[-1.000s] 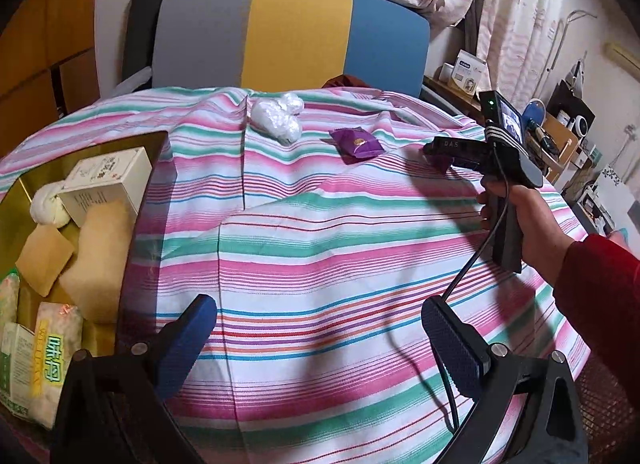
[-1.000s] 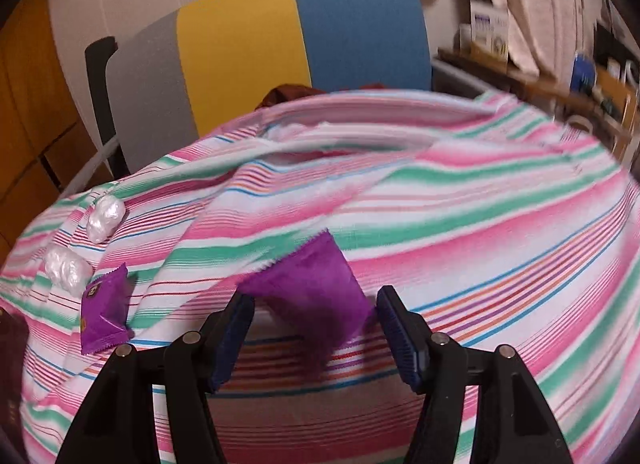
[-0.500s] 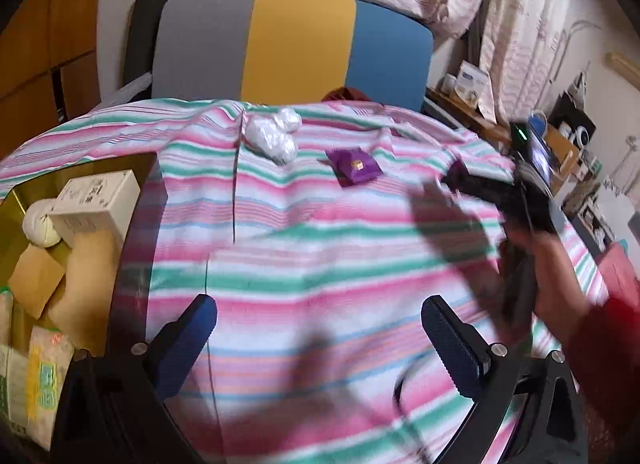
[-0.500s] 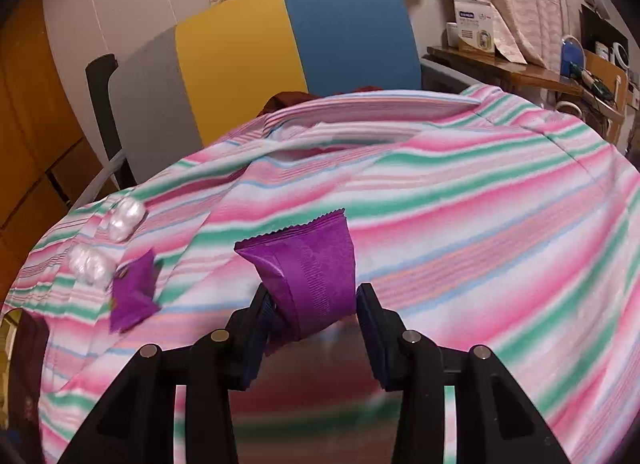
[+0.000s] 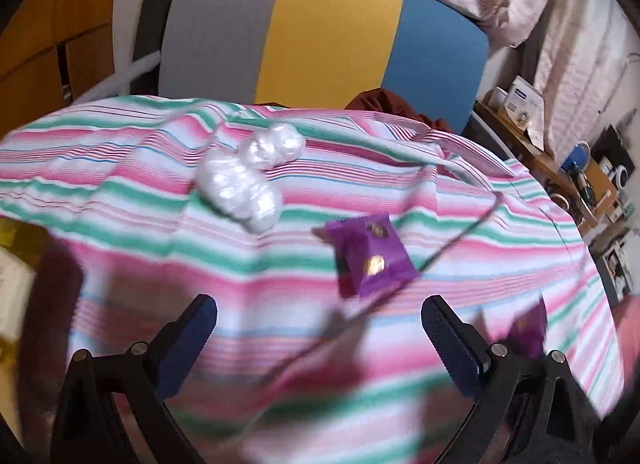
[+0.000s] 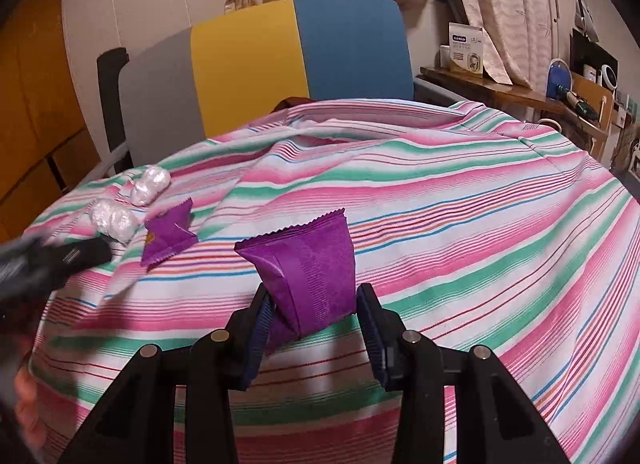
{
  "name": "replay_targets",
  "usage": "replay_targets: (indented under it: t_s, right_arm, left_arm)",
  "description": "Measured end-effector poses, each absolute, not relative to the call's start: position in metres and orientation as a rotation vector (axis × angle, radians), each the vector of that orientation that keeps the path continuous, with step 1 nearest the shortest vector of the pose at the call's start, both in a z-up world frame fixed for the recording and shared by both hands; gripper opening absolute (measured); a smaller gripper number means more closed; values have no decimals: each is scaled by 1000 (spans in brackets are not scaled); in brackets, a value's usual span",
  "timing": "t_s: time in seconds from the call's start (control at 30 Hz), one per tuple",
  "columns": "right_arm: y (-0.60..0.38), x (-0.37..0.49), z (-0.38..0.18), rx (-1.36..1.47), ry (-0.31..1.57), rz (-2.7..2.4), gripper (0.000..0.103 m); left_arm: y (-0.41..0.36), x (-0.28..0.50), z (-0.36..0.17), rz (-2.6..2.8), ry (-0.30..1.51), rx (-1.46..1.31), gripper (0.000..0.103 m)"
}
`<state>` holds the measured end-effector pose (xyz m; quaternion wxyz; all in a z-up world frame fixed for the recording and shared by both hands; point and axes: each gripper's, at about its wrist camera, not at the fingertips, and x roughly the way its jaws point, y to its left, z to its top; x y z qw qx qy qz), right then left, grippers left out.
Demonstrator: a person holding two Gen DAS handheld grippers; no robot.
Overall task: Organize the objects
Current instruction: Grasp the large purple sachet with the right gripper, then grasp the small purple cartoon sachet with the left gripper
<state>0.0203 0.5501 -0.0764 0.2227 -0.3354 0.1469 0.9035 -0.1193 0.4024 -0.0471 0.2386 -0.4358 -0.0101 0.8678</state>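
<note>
Right tongs (image 6: 314, 324) clenched on the crinkly purple foil sachet (image 6: 308, 264), lifted above the striped table (image 6: 460, 224); left tongs (image 5: 320, 338) gaping near the second purple sachet (image 5: 370, 254) — centre it, then squeeze gently

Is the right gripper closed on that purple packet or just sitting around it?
Closed on it. The right gripper has both blue pads pressed against the purple packet, whose lower end bunches between them while its crimped top stands above the striped cloth.
</note>
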Motion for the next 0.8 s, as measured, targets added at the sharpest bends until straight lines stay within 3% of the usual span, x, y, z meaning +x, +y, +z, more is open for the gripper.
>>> replay_targets:
  t_s: [0.17,0.33,0.4,0.6,0.67,0.8]
  right_arm:
    - [551,21,-80,-927,403,2486,43]
    - [552,20,-84,-938,410,2479,43]
    - [553,20,-85,-942,414,2478,43]
    - [554,20,-86,-942,423,2473,43]
    - [553,21,-86,-937,419,2471,43]
    - [551,23,-84,-914,404,2473,43]
  left_arm:
    - [442,-142,-65,2400,98,-1211,103]
    - [453,-149,-74,2404,78,-1158,102]
    - [457,-152,-76,2383,80,-1164,96]
    - [454,-155,-75,2404,29,-1144,65]
    - [449,-155,-75,2399,-8,-1133,47]
    - [437,-148,-74,2396,-39,-1107,44]
